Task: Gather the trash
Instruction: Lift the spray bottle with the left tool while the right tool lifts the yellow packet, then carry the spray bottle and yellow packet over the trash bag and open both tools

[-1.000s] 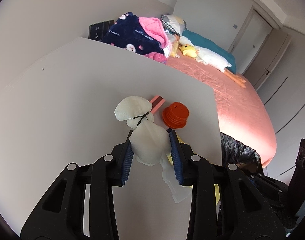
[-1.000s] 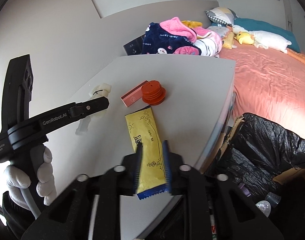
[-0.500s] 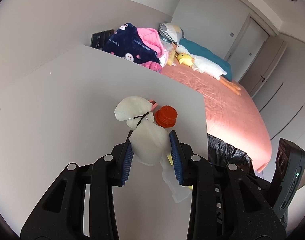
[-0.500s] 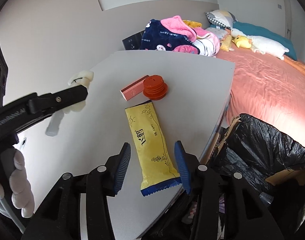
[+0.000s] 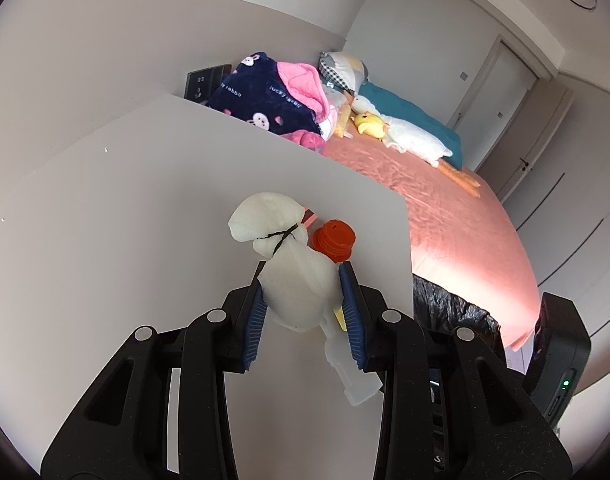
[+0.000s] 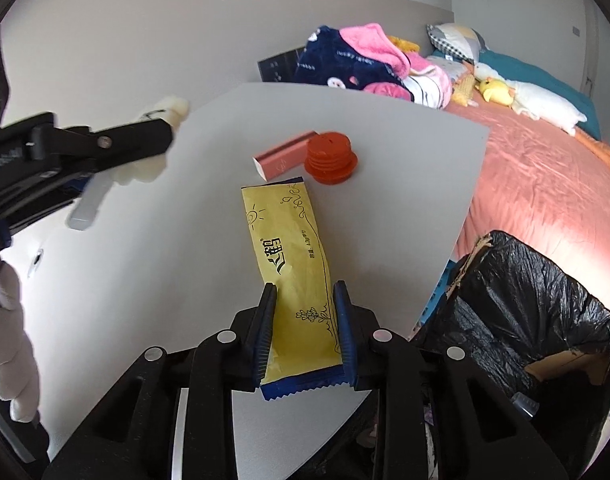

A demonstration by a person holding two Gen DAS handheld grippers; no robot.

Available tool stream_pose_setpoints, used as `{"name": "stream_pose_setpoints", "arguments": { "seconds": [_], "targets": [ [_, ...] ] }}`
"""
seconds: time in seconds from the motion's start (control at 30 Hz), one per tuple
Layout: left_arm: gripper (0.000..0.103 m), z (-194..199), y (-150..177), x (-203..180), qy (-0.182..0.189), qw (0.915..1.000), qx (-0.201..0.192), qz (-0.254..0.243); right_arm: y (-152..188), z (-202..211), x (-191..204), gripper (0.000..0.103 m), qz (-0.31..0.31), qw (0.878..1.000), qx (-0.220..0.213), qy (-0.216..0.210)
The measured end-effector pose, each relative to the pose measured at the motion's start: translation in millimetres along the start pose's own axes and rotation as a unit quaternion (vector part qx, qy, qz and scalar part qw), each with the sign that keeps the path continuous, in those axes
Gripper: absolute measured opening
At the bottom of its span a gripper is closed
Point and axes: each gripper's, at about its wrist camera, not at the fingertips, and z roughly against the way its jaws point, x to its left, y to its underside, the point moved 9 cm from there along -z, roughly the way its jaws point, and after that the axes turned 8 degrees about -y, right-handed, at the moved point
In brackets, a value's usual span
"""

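My left gripper (image 5: 301,286) is shut on a white foam wad (image 5: 297,288) tied with a black thread and holds it above the grey table (image 5: 125,208). A clear plastic piece (image 5: 351,376) hangs under it. It also shows in the right wrist view (image 6: 145,160). My right gripper (image 6: 305,292) has its blue pads against both sides of a yellow snack wrapper (image 6: 293,256) lying on the table. A pink box (image 6: 285,154) and an orange ribbed cap (image 6: 329,156) lie beyond it.
A black-lined trash bin (image 6: 521,320) stands below the table's right edge, also seen in the left wrist view (image 5: 453,312). A bed (image 6: 545,160) with a pink cover, blankets and plush toys lies beyond. A wall stands behind the table.
My left gripper has lifted the foam wad higher above the table. My right gripper opened, moved forward and closed its pads onto the yellow wrapper.
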Motion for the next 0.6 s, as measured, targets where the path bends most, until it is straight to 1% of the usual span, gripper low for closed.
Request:
{"name": "stream_pose_setpoints", "arguments": {
  "seconds": [0.13,0.27,0.6],
  "targets": [
    [0.034,7,1,-7,0.008,1.0,-0.004,-0.003,-6,21,1,0.03,-0.011,1.0,-0.023,-0.006],
    [0.034,15,2,-17,0.02,0.9997,-0.009,-0.006,-9,46,-8,0.03,-0.032,0.998,-0.048,-0.002],
    [0.034,26,18,-62,0.053,0.998,-0.004,-0.033,-1,98,-30,0.03,-0.054,0.995,-0.084,0.013]
  ]
}}
